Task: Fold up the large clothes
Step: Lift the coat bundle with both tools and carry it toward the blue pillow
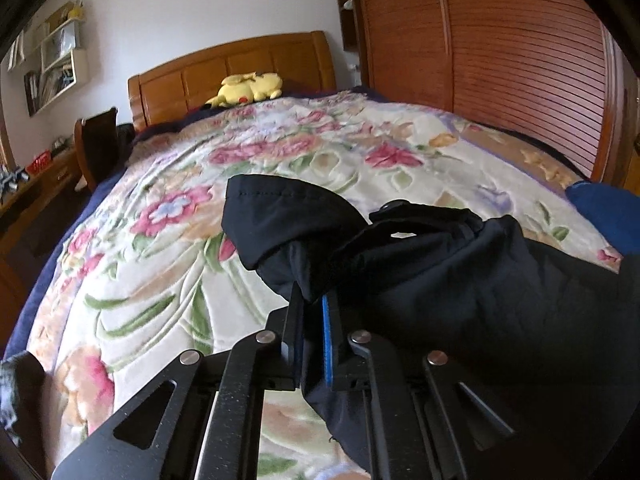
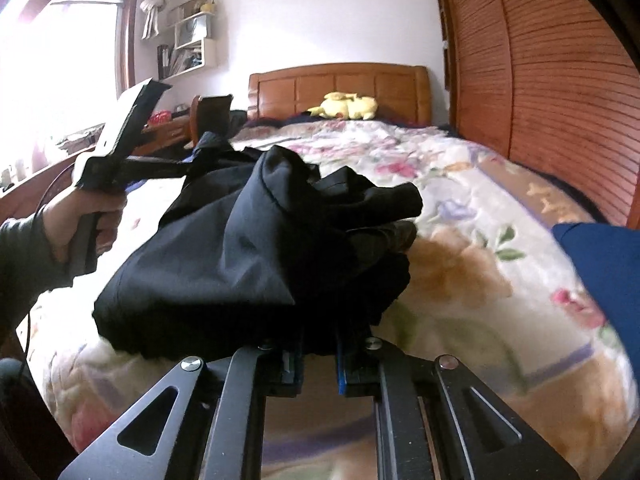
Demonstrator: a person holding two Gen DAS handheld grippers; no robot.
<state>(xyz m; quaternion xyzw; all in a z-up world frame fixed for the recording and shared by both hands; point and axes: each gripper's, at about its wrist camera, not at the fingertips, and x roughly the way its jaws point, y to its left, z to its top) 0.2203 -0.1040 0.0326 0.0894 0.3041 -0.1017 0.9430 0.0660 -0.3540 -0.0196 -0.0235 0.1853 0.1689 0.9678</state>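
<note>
1. Black garment (image 2: 224,248), bunched and rumpled, is held up over a bed between two hand-held grippers. In the left wrist view the black garment (image 1: 440,280) fills the right half of the picture, with a stitched hem sticking up and a snap fastener showing on a strap.
2. Bed under it is covered by a floral blanket (image 1: 248,184) in cream, pink and green, which spreads across both views (image 2: 480,240).
3. Wooden wardrobe (image 1: 500,64) with slatted doors stands along the right side of the bed.
4. Wooden headboard (image 1: 240,68) stands at the far end of the bed against a white wall.
5. Blue cloth (image 2: 600,264) lies at the right edge of the blanket, near the garment but apart from it.
6. Left gripper (image 1: 314,320) is clenched on a fold of the garment, which passes between its fingers.
7. Right gripper (image 2: 318,354) has its fingers close together with the garment's lower edge between them, so it is grasping the cloth.
8. Person's left hand (image 2: 86,216) grips the handle of the left gripper, seen at the left of the right wrist view.
9. Yellow plush toy (image 1: 248,88) lies by the headboard, well apart from the garment.
</note>
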